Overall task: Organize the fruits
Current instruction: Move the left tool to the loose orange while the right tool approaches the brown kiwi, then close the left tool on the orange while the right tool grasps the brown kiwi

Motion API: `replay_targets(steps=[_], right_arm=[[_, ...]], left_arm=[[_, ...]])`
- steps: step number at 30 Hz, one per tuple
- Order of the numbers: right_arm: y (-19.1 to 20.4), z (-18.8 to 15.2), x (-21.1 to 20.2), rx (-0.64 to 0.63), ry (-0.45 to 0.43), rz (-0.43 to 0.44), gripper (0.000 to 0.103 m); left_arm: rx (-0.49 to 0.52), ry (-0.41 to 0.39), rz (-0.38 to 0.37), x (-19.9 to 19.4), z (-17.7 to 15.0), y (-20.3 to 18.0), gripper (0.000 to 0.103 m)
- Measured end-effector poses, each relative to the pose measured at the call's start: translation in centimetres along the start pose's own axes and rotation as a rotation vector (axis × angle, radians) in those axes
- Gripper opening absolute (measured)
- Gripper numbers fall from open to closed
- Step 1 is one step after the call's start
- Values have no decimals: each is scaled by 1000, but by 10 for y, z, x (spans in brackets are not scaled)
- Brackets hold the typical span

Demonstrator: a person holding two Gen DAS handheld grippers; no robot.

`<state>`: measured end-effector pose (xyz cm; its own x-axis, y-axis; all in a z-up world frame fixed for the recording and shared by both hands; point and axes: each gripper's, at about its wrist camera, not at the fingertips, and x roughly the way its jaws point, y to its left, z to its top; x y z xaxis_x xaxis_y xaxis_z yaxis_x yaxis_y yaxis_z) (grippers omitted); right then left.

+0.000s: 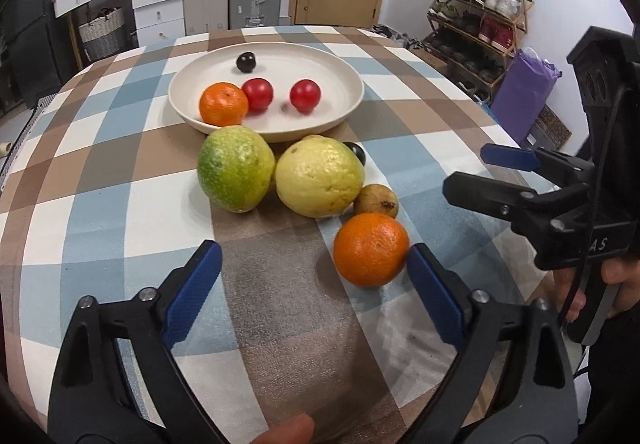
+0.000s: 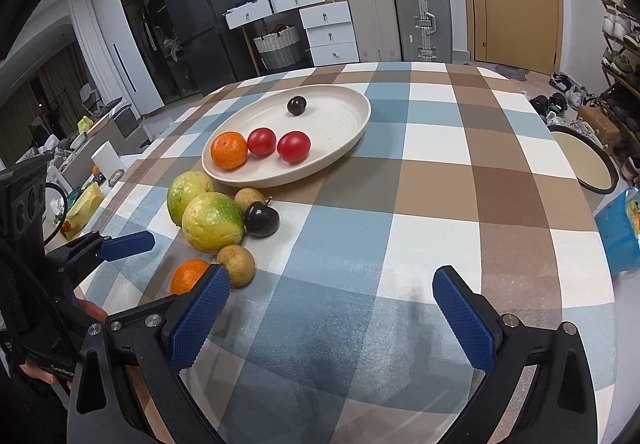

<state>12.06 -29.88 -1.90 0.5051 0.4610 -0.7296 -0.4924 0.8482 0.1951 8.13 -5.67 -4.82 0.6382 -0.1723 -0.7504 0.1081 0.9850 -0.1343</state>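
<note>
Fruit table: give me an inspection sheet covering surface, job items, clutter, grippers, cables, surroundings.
Surface: checked tablecloth, flat.
Job's things: plate holding an orange, two red fruits and a dark plum; on the cloth, two large green-yellow fruits, two small brown fruits, a dark plum and a loose orange.
Clutter: nothing seen on the table.
Grippers: left gripper open, one pad beside the loose orange; right gripper open, empty.
Cables: black cable by the hand on the right gripper.
Surroundings: suitcases, drawers, door, shoe rack.
</note>
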Motion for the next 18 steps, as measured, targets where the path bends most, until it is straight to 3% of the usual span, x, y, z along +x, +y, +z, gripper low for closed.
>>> replay_targets(steps=[5,12,18], right_arm=[[2,-2,-2,-3,2,-1,103],[1,-7,-2,-6,11,10,103],[0,-9,-2,-3,17,15,103]], left_arm=[[36,18,-45,5,-1,-10,77],[64,23,-112,9,-3,-20,39],[46,-7,-144,0,-2,-20,38]])
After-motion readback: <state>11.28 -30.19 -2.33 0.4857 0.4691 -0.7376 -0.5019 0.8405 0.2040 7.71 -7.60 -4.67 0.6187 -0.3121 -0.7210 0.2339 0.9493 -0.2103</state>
